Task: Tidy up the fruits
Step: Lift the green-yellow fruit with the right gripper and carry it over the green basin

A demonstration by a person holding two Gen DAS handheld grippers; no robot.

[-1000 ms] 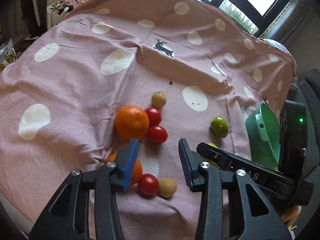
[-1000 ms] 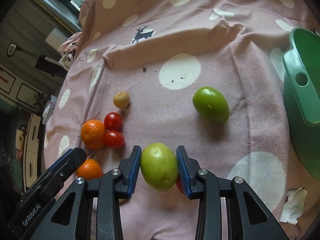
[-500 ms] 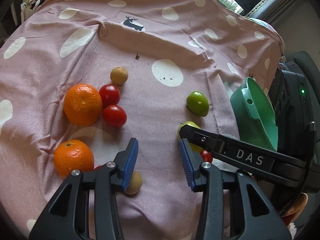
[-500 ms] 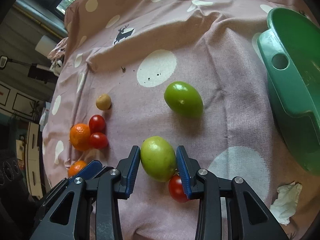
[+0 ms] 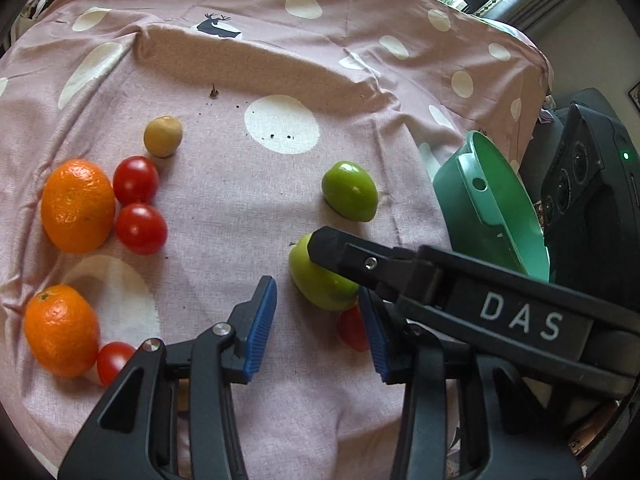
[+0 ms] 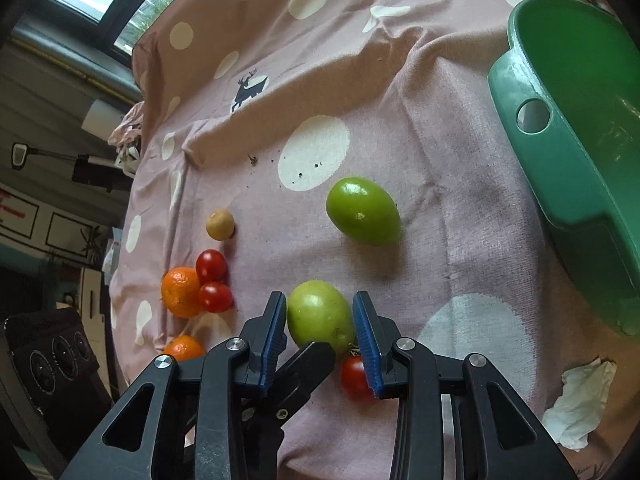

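Right gripper (image 6: pixel 320 320): blue pads pinching a pale green fruit (image 6: pixel 320 316) that rests on the pink spotted cloth (image 6: pixel 460 208); a cherry tomato (image 6: pixel 354 376) touches it beneath. Arm lettered "DAS".
Left gripper (image 5: pixel 318 326): jaws spread, empty, over bare cloth.
Left of the grippers: two oranges (image 5: pixel 78 206), tomatoes, one tan fruit (image 5: pixel 163 137).
Middle: darker green fruit (image 6: pixel 362 211), apart, open cloth around it.
Right edge: green basin (image 6: pixel 560 152), crumpled tissue (image 6: pixel 580 404).
Far: deer print (image 6: pixel 248 90), cloth fold.
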